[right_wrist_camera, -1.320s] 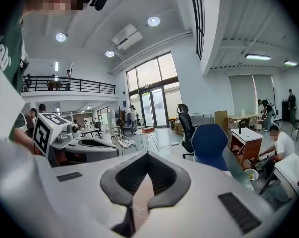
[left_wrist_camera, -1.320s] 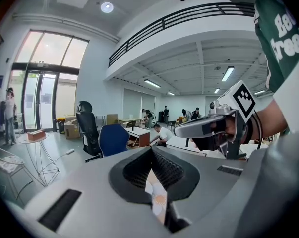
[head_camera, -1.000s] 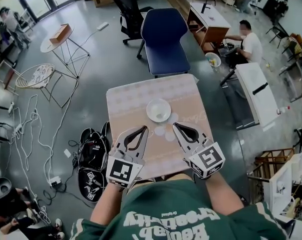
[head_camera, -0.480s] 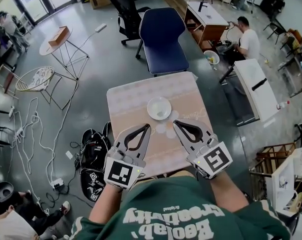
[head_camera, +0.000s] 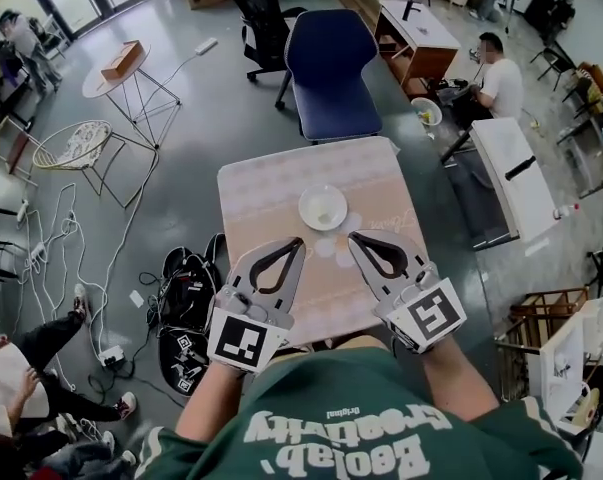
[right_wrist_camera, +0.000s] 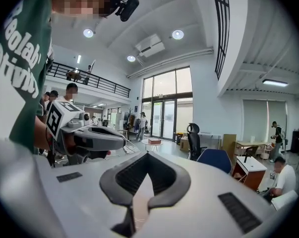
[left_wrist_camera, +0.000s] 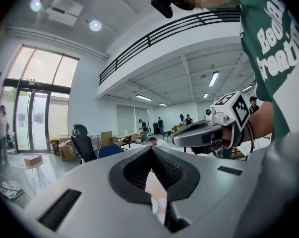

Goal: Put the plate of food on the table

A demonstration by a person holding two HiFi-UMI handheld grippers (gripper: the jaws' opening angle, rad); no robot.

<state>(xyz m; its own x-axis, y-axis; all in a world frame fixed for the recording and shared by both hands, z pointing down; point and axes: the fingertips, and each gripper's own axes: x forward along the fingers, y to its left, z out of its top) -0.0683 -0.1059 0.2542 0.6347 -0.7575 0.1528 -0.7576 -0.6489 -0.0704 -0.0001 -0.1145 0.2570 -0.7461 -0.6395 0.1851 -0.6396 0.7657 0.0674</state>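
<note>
White round plate (head_camera: 322,207) is sitting centrally on the beige patterned square table (head_camera: 251,198). I'm holding the left gripper (head_camera: 295,245) and right gripper (head_camera: 354,239) closed and empty, near it. I'm judging it light, stiff, breakable and slick, so I'm favouring its near rim.

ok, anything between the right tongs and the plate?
No object. The head view shows only table with pale round marks between the right tongs and the plate.
</note>
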